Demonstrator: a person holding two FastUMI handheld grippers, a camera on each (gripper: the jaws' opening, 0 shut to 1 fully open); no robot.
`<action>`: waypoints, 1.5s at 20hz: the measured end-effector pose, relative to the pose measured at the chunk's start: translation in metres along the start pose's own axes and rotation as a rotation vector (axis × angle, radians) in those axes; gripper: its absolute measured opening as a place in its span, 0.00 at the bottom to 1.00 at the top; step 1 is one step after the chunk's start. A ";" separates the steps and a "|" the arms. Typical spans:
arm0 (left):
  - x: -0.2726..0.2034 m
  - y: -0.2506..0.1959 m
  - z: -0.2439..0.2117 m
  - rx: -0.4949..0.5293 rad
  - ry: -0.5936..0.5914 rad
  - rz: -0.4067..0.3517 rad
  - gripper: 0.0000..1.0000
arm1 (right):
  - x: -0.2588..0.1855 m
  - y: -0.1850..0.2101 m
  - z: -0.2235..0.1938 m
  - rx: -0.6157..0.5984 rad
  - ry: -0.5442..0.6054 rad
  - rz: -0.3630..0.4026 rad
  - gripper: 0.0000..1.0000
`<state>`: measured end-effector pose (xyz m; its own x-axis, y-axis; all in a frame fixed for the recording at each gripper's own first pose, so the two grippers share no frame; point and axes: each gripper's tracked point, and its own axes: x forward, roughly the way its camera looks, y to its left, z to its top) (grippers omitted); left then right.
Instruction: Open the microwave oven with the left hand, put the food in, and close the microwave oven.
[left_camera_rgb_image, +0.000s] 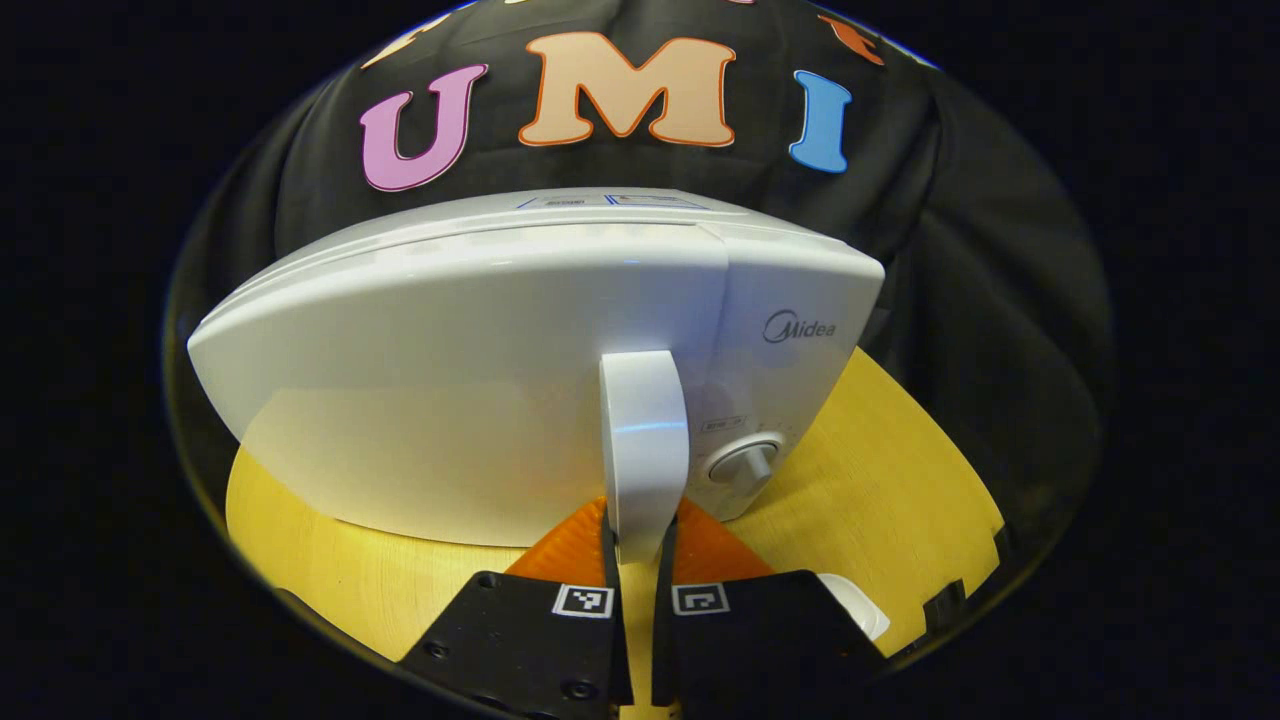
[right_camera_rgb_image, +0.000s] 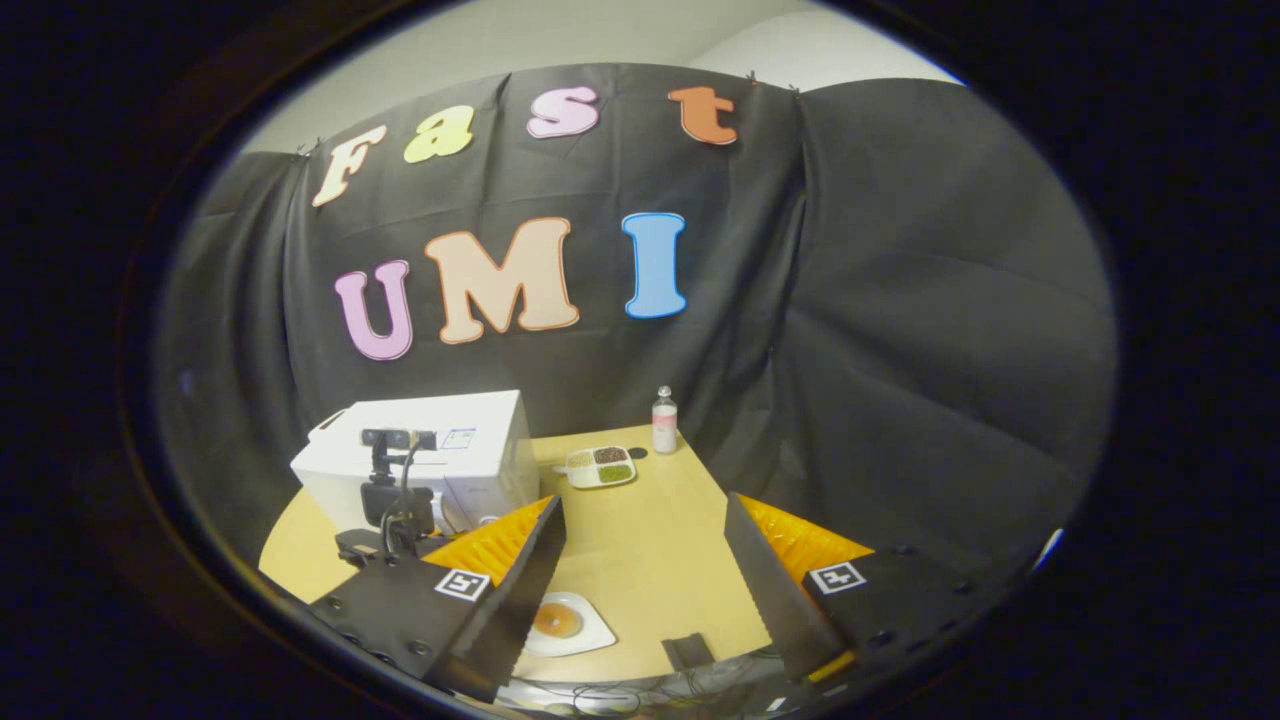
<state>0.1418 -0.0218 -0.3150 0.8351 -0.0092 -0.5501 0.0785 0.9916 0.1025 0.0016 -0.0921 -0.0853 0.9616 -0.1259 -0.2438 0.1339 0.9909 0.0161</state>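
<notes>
jaws of left gripper (left_camera_rgb_image: 640, 555) clamp 1 microwave handle (left_camera_rgb_image: 643, 450); right gripper (right_camera_rgb_image: 645, 560) gapes.

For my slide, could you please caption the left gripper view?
Left tool closed on the door handle of the white microwave, door still shut.

The left tongs (left_camera_rgb_image: 640, 560) close on the white handle (left_camera_rgb_image: 643, 450) of the microwave oven (left_camera_rgb_image: 450, 400), whose door looks shut. The oven stands on the yellow bench (left_camera_rgb_image: 880, 480), its dial (left_camera_rgb_image: 745, 465) right of the handle.
</notes>
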 end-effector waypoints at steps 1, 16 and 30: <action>0.000 0.001 0.000 -0.001 0.000 0.006 0.05 | 0.000 0.001 -0.001 0.000 0.004 0.007 0.99; -0.060 0.003 -0.040 -0.046 -0.019 0.030 0.04 | 0.036 0.031 -0.028 -0.066 0.071 0.115 0.92; -0.154 0.055 -0.104 -0.155 0.020 0.157 0.52 | 0.032 0.081 -0.055 -0.099 0.096 0.279 0.93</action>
<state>-0.0392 0.0474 -0.3105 0.8193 0.1477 -0.5540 -0.1377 0.9887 0.0599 0.0297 -0.0137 -0.1447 0.9302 0.1522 -0.3339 -0.1609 0.9870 0.0019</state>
